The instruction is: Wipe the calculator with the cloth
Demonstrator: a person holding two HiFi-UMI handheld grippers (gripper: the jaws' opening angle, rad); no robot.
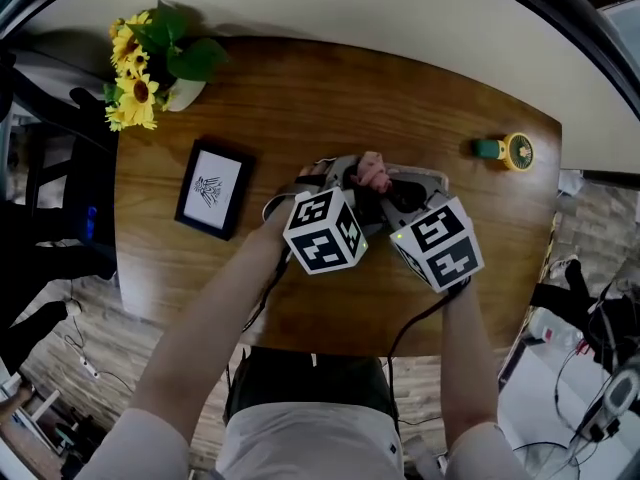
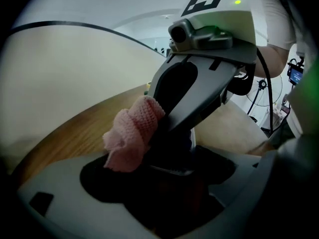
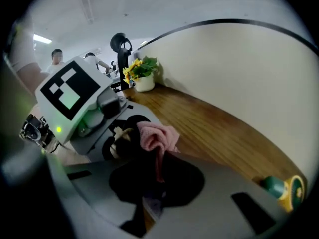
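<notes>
Tools: right gripper (image 3: 157, 180) — jaws closed on pink cloth (image 3: 155, 137); left gripper (image 2: 159, 185) — clamped on dark calculator (image 2: 172, 170), mid-table, cloth touching. Advice: steady hold, short even strokes.

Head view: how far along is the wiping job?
Done: the pink knitted cloth is off the table, pinched in the right gripper fingers. In hand: it sits right at the left gripper, where the calculator presumably is, though it is too dark to make out. Left: the wiping; no cleaned surface shows.
</notes>
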